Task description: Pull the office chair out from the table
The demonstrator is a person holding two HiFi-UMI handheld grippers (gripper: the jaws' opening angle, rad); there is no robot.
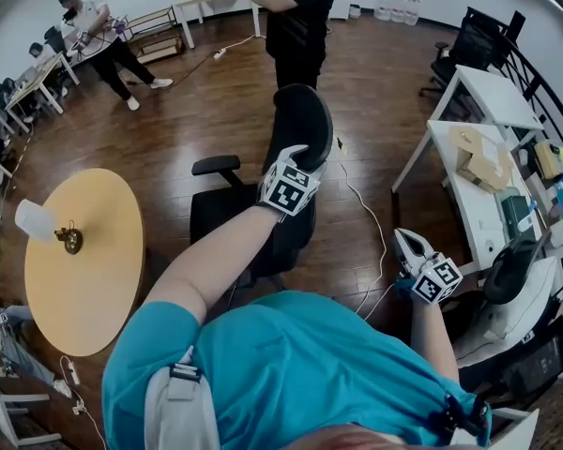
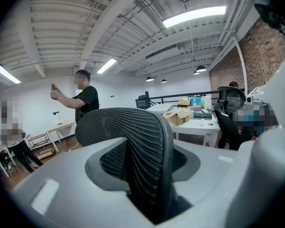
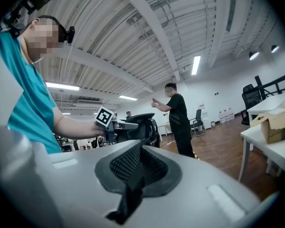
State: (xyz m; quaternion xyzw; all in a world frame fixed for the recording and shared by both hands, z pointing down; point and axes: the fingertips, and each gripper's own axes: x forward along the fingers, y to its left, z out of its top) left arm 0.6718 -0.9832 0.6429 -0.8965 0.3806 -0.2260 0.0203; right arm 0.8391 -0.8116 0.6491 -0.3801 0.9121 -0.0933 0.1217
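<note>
The black mesh office chair [image 1: 263, 204] stands on the wood floor to the right of the round yellow table [image 1: 94, 279], a gap apart from it. My left gripper [image 1: 296, 156] is shut on the top edge of the chair's backrest [image 2: 133, 132]; in the left gripper view the mesh rim fills the space between the jaws. In the right gripper view the chair [image 3: 141, 126] and the left gripper [image 3: 118, 124] show ahead. My right gripper [image 1: 406, 245] hangs in the air to the right of the chair, tilted slightly upward, jaws together on nothing [image 3: 135, 175].
A person in black [image 1: 300, 17] stands just behind the chair. White desks [image 1: 493, 190] with boxes line the right side, with another dark chair [image 1: 511, 268] close to my right arm. A white cable [image 1: 368, 216] runs over the floor. A bottle [image 1: 36, 221] stands on the round table.
</note>
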